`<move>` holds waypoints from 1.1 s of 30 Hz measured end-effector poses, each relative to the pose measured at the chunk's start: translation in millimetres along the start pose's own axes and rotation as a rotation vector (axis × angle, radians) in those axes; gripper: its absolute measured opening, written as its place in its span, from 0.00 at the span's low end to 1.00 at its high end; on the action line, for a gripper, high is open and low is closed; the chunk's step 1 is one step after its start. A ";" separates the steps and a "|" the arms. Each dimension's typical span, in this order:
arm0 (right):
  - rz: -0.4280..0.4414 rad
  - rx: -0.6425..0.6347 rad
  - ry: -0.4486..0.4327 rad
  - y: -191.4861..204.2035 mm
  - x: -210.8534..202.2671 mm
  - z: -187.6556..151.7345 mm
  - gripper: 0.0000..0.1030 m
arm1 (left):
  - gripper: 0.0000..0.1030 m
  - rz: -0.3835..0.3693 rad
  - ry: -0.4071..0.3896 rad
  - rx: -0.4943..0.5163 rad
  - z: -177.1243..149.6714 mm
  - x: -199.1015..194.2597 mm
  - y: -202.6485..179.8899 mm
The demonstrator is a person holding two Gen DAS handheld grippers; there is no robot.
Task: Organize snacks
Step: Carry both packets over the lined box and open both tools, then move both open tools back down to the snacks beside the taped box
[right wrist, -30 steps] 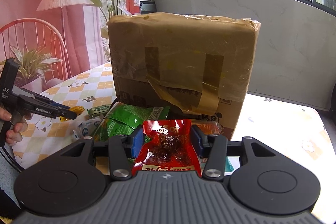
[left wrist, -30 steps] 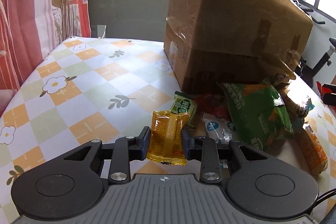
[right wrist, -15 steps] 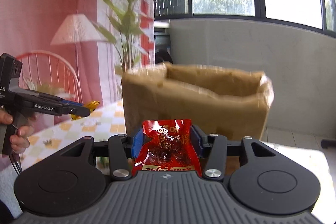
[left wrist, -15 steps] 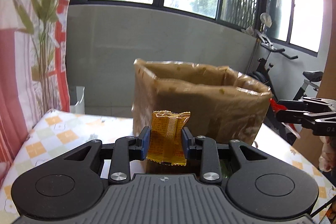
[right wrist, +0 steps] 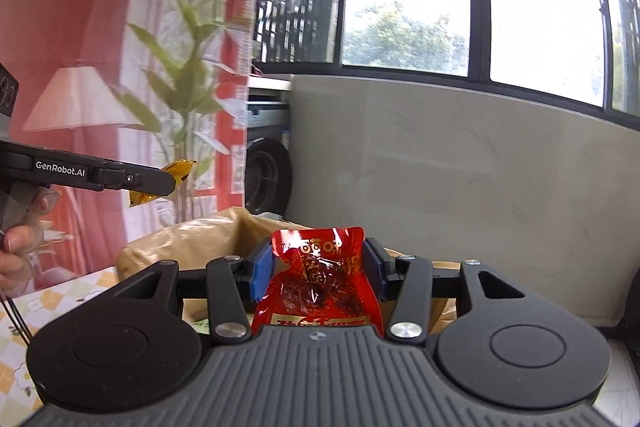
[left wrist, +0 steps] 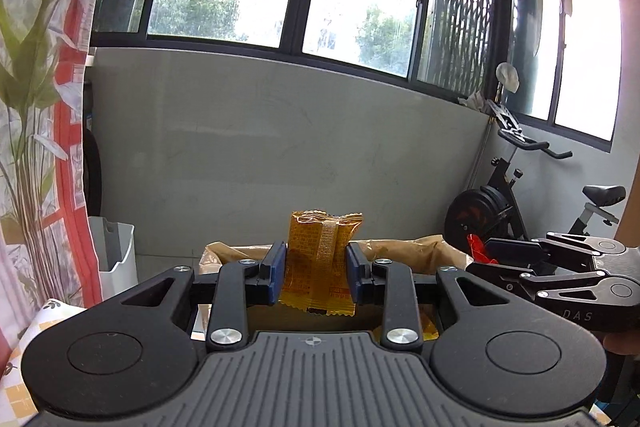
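Observation:
My left gripper (left wrist: 316, 271) is shut on an orange-yellow snack packet (left wrist: 322, 259), held upright above the open top of the brown cardboard box (left wrist: 416, 251). In the right wrist view that gripper (right wrist: 172, 183) shows side-on at the left, the yellow packet (right wrist: 178, 169) sticking out of its tip. My right gripper (right wrist: 318, 273) is shut on a red snack pouch (right wrist: 318, 279), just over the box rim (right wrist: 188, 243). In the left wrist view the right gripper (left wrist: 480, 253) reaches in from the right with a corner of the red pouch (left wrist: 476, 243) showing.
A checked floral tablecloth (right wrist: 24, 311) covers the table under the box. A grey wall and windows stand behind. An exercise bike (left wrist: 520, 187) is at the right and a white bin (left wrist: 114, 259) at the left. A hand (right wrist: 16, 259) grips the left tool.
Both grippers rose from the snack pile on the table to above the box's open top, each keeping its packet. The view tilted up, so the pile dropped out of sight.

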State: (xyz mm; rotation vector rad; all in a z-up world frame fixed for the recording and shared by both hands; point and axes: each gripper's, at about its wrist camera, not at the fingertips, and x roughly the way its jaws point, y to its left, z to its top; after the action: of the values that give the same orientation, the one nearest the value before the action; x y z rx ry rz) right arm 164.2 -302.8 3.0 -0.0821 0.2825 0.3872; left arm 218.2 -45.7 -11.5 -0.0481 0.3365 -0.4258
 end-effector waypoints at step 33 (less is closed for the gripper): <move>-0.050 0.077 0.070 43.2 -69.0 -58.9 0.84 | 0.81 0.176 0.079 0.004 -39.5 -81.5 39.1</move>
State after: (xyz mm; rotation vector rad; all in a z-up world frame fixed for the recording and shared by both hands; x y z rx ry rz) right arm 71.3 -295.6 -34.7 -0.0271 0.3633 0.3244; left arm 150.9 24.6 -28.0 0.0018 0.4139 -0.2545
